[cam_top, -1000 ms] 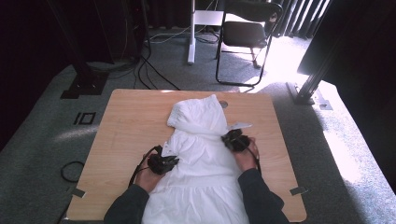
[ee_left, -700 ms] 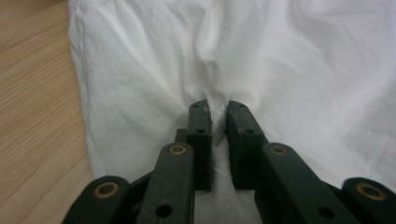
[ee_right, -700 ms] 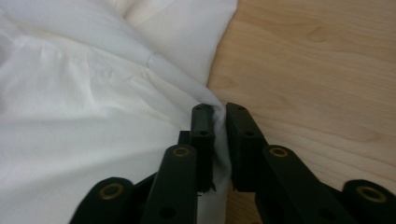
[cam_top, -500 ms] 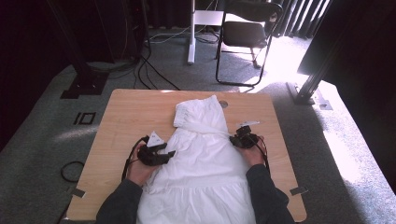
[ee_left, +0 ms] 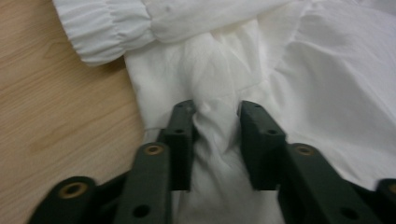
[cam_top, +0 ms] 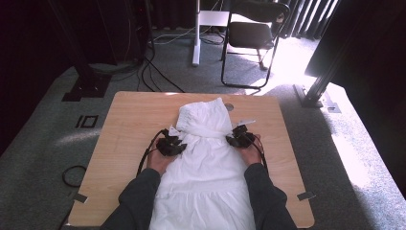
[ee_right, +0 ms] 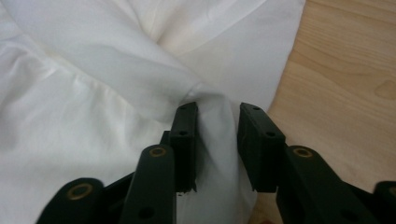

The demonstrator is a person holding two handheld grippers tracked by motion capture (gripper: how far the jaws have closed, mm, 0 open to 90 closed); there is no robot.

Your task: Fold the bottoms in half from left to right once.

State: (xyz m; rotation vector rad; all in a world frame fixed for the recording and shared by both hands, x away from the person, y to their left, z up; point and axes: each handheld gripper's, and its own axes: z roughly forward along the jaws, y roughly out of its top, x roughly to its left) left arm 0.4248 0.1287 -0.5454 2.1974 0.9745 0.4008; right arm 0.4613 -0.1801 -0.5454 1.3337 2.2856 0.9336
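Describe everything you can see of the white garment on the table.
The white garment is thin, soft-looking cloth, lying flat along the middle of the wooden table, its lower end running off the near edge. Its far end is folded over into a bunch with a gathered, elastic-looking cuff. The left gripper and right gripper each have a pinched ridge of cloth bunched between their jaws, at opposite side edges of the garment. Creases radiate from both pinches.

Dark grey long sleeves (cam_top: 139,201), black two-jaw tongs (ee_left: 217,140) with brass-ringed screw holes, black trailing cables (cam_top: 146,153)
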